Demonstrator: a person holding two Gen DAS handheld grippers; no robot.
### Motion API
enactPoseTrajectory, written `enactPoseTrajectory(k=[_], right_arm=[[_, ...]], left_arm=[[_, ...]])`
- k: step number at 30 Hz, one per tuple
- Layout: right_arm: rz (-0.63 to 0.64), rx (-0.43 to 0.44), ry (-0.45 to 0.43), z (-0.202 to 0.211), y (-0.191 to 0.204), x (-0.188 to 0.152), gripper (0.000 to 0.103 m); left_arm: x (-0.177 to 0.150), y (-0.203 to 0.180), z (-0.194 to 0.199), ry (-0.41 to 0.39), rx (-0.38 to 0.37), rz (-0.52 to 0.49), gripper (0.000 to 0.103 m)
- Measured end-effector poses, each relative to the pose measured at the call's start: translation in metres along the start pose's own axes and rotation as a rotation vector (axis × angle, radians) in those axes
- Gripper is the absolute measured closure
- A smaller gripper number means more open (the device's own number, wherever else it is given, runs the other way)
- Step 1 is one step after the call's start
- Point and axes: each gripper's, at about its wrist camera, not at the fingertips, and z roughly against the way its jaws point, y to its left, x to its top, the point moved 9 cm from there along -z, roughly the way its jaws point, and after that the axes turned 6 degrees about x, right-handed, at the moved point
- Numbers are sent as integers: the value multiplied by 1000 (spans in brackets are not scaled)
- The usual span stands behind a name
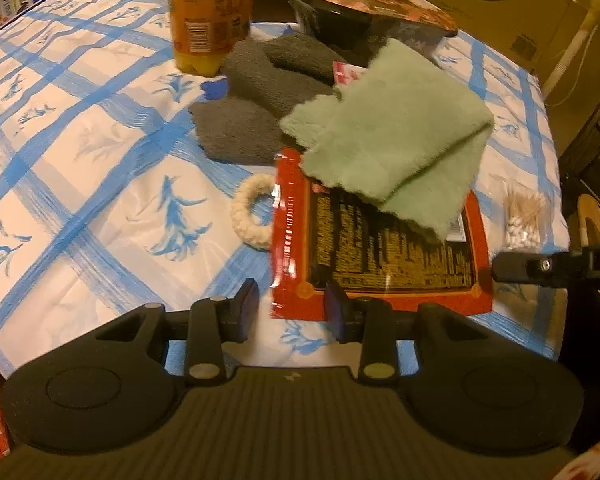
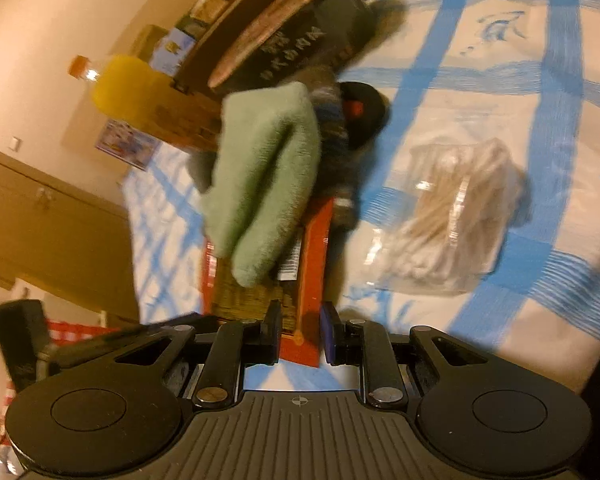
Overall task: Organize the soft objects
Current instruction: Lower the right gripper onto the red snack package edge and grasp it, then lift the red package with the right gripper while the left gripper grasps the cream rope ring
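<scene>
A folded green cloth (image 1: pixel 392 136) lies on a red snack packet (image 1: pixel 380 248) and partly over a grey towel (image 1: pixel 260 92). It also shows in the right wrist view (image 2: pixel 264 176). A cream rope ring (image 1: pixel 252 212) lies left of the packet. My left gripper (image 1: pixel 292 312) is open and empty, just short of the packet's near edge. My right gripper (image 2: pixel 300 338) is open and empty, its jaws either side of the packet's corner (image 2: pixel 312 264). Part of the right gripper shows at the right edge of the left wrist view (image 1: pixel 548 268).
An orange juice bottle (image 1: pixel 210 12) and a black instant-noodle bowl (image 1: pixel 364 8) stand behind the towels. A clear bag of cotton swabs (image 2: pixel 452 224) lies right of the packet, near the table's right edge (image 1: pixel 556 184). Boxes stand at the far left.
</scene>
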Motion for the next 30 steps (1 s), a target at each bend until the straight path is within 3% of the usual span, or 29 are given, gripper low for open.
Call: enactPoseTrajectory(k=[9,12,15,16,17,18,25,30], right_arm=[[-56,55,-13,-16,-5,2,81],[-4,120,-27,-12,13,5,81],[30,90,-14,-16,16,3,81],[27,82,-8,-18,17,2,85],[30,70,-1,-19,17,1,103],[39,61,4,-18,20,0,103],[92,65,-63,28,50,14,103],[146,17,-97,66,66,24,103]], left_arm=[[0,11,-1,-6,28,-5,70],[0,11,-2,-9,25,-1,70],[0,11,-2,-8,22,-2,72],[0,11,-1,-8,22,-6,73],[1,11,-1,-8,23,-8,73],[1,11,0,-7,25,-7,73],[10,21,19,-48,33,-10,74],[18,16,25,-75,22,-35,74]])
